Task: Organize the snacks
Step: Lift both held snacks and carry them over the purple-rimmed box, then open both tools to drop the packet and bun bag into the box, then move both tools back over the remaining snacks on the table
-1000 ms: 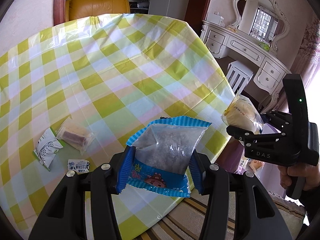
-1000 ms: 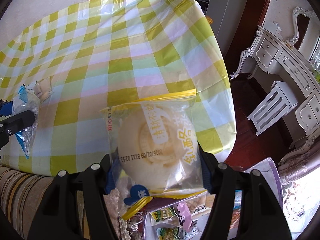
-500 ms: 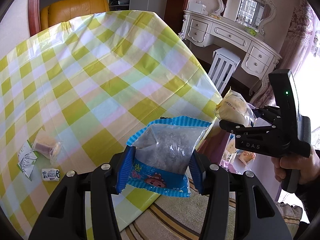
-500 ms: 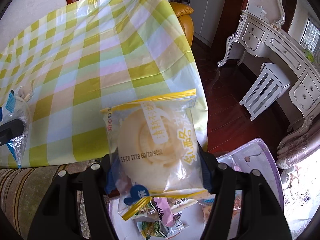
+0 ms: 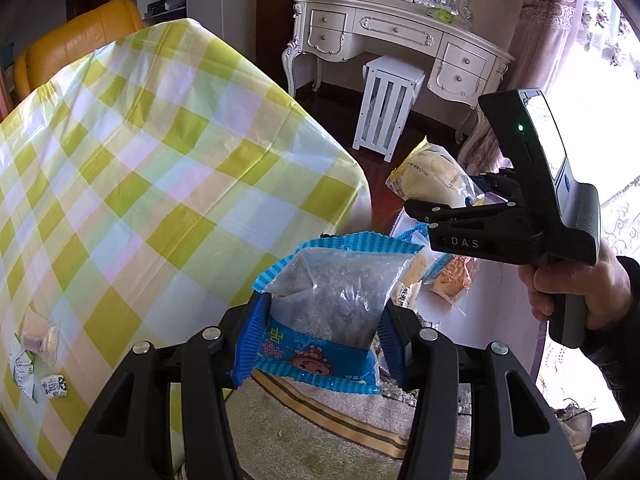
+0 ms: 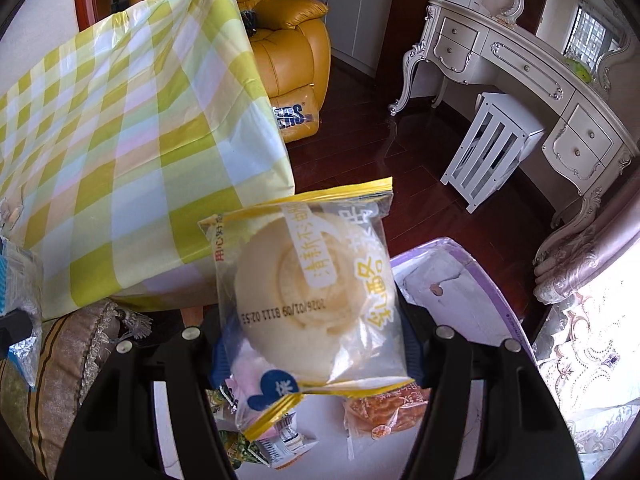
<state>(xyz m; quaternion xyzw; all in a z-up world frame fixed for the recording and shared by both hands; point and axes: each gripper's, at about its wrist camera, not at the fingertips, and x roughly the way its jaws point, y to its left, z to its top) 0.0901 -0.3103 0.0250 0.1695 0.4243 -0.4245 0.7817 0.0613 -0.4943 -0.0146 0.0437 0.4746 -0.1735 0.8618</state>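
Observation:
My left gripper is shut on a blue-edged clear snack packet, held past the table's edge above a striped cushion. My right gripper is shut on a yellow-trimmed bag holding a round pale bun. That bun bag and the right gripper also show at the right of the left wrist view, held by a hand. Below the bun lies a white box with a purple rim containing several snack packets.
A table with a yellow-green checked cloth fills the left, with three small wrapped snacks near its near-left edge. A striped cushion lies below. A white dresser, white stool and yellow armchair stand on dark floor.
Both grippers have swung right, off the table, each keeping its packet. The purple-rimmed box has come into fuller view under the bun; the table has slid left.

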